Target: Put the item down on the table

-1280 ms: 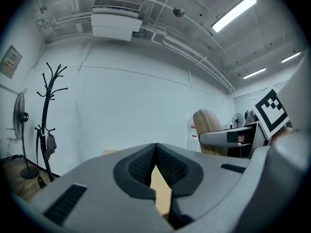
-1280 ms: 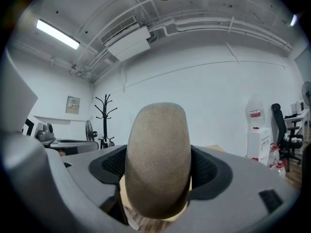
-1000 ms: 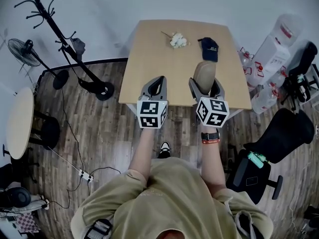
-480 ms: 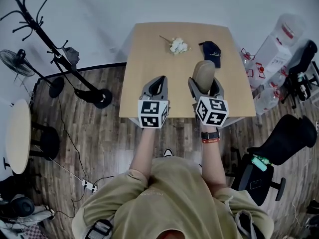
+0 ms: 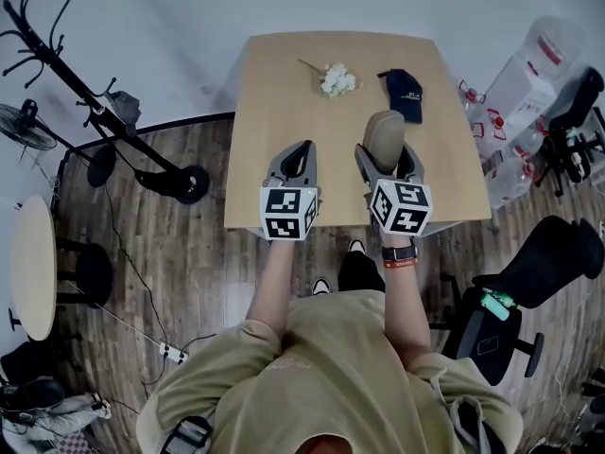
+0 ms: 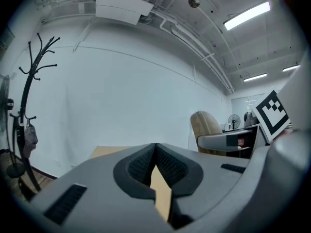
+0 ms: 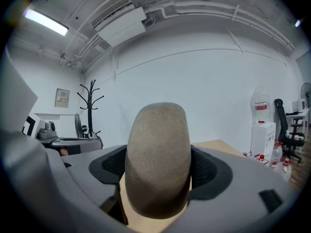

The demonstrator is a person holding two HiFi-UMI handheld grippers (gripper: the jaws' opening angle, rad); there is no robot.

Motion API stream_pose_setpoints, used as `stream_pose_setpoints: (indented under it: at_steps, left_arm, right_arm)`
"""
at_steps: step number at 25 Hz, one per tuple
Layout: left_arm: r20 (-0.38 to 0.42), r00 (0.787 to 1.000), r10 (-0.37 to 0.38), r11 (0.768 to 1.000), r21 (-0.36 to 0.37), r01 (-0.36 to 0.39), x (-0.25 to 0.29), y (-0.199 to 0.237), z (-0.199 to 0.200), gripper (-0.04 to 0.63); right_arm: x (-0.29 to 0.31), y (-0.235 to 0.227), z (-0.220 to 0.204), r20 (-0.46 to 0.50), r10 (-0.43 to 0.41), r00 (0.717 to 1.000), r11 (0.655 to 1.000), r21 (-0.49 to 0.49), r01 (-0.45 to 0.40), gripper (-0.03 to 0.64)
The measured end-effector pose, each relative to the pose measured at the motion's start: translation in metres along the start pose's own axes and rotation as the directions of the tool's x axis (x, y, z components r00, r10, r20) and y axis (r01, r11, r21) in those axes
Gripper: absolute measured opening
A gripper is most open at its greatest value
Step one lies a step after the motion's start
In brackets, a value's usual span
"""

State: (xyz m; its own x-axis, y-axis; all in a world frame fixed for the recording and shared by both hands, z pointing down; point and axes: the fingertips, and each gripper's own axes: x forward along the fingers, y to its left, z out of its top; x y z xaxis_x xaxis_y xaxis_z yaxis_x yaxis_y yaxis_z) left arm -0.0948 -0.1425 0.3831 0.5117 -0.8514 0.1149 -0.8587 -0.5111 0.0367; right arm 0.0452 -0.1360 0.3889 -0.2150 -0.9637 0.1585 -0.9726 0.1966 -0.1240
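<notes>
A tan, rounded cap-like item (image 5: 384,138) stands on edge between the jaws of my right gripper (image 5: 387,151), which is shut on it above the near right part of the wooden table (image 5: 284,102). In the right gripper view the tan item (image 7: 158,161) fills the gap between both pads. My left gripper (image 5: 300,154) hovers over the table's near edge, shut with nothing in it; in its own view the left gripper's (image 6: 155,152) pads meet at the tips. The tan item (image 6: 206,129) also shows there at the right.
A white flower sprig (image 5: 336,78) and a navy cap (image 5: 404,91) lie at the far side of the table. A coat rack (image 5: 95,112) stands left, water bottles (image 5: 525,74) and office chairs (image 5: 534,272) right, a round table (image 5: 28,263) far left.
The person has stepped closer to the table, a foot now showing below its edge. Both grippers sit slightly farther over the tabletop; the right one still holds the tan item.
</notes>
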Motion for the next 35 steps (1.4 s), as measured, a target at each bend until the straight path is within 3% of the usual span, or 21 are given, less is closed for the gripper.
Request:
stream_pose_setpoints:
  at_steps: [14,35]
  left_arm:
    - [-0.033,0.998,0.056,0.998,0.000,-0.056,0.097,0.035,-0.010,0.023]
    - [-0.172,0.983,0.066,0.994,-0.070,-0.079,0.203,0.073,-0.073,0.023]
  right_arm:
    - [0.108,-0.044,-0.007,-0.056,0.037,0.998,0.999,-0.003,-0.037,0.394]
    - [0.229,-0.096,-0.077,-0.249,0.066,0.966,0.998,0.020,-0.063,0.394]
